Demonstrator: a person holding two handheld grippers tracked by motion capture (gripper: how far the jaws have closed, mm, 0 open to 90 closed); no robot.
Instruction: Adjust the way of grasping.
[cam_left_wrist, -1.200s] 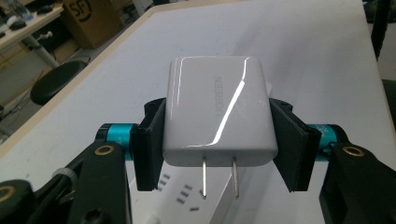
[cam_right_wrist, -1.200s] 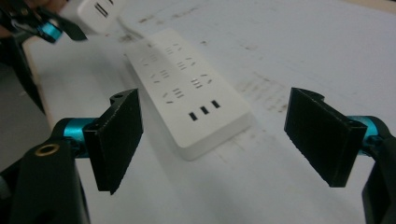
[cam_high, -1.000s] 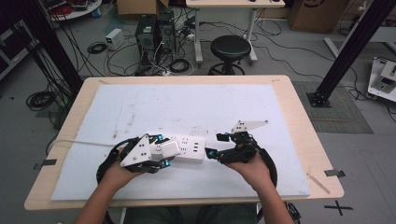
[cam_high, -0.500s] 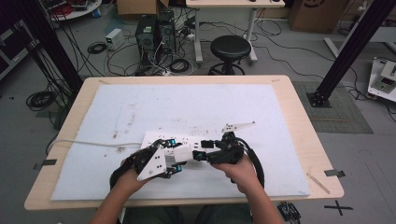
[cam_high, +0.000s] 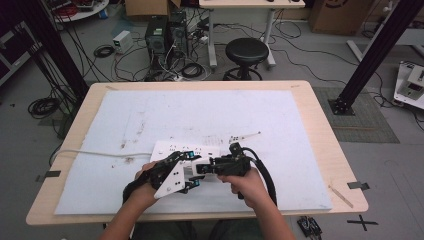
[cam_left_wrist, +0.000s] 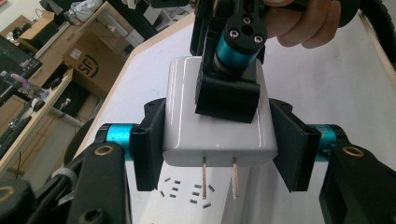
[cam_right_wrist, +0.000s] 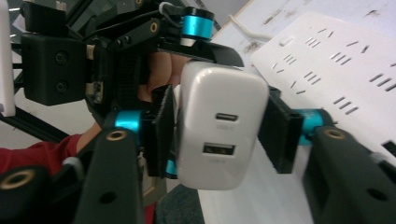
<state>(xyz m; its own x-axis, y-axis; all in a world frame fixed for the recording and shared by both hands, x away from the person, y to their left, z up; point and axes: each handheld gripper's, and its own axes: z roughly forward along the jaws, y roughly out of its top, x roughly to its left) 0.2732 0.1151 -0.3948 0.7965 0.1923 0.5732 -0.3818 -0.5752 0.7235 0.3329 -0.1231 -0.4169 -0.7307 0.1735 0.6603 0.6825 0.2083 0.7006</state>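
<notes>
The left hand-held gripper (cam_left_wrist: 217, 154) is clamped on a white USB wall charger (cam_left_wrist: 217, 126), its pads pressed flat against the charger's two sides, with the two metal prongs (cam_left_wrist: 219, 175) sticking out past the jaws toward the white power strip (cam_left_wrist: 187, 196) lying just beyond on the worktop (cam_high: 320, 125). The right hand-held gripper (cam_right_wrist: 217, 130) has come in from the far side, facing the charger's port end; its jaws have just been closing around the charger, and in the right gripper view the left pad looks pressed to the body while the right pad seems to stand a hair off it, though the angle is too close to be sure.

From the high view both hand-held grippers (cam_high: 200, 167) meet over the strip (cam_high: 185, 149), near its cable end.

The risk I see is two grips fighting over one small, glossy body: if the right one squeezes off-centre or twists, the charger may rotate in the left pads and tilt the prongs. Then they would miss the slots, scrape the strip's face, or shove the unheld strip sideways.
</notes>
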